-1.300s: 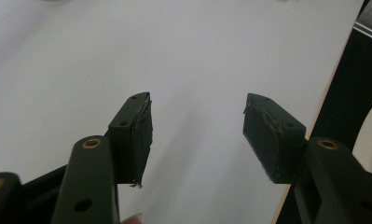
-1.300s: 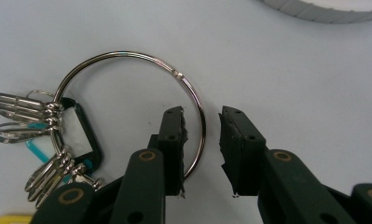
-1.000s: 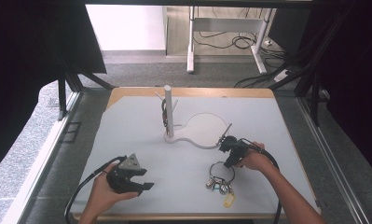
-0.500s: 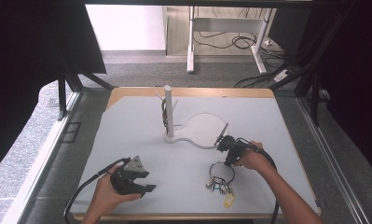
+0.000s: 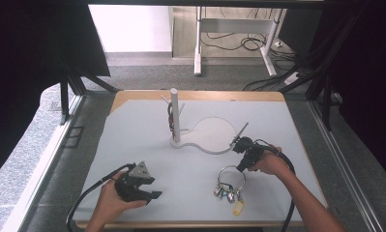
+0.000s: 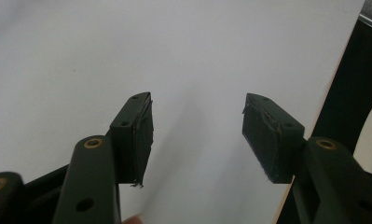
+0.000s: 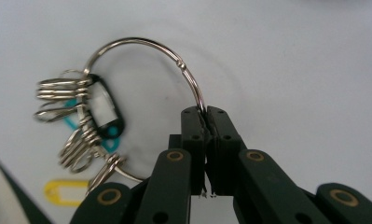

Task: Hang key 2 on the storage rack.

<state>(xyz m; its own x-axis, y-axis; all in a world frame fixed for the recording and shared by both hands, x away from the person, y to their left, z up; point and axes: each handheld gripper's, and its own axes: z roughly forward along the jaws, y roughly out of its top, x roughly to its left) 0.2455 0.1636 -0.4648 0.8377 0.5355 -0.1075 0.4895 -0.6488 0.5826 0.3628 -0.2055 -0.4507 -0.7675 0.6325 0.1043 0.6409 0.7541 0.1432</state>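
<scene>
Right gripper view: my right tool (image 7: pixel 205 112) pinches the key ring (image 7: pixel 146 46); lift it steadily, probably toward the far peg stand (image 5: pixel 175 116).

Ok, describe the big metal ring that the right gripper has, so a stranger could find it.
On the pale grey table top, look near the front right, just before the flat white stand base. The large silver wire ring is pinched by the right gripper; it alone carries smaller key rings and coloured plastic tags.

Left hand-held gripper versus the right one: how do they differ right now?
The left hand-held gripper has its jaws spread wide with nothing between them; the right hand-held gripper is clamped on the large key ring. The left sits near the table's front edge, the right farther in. Both have black jaws.
</scene>
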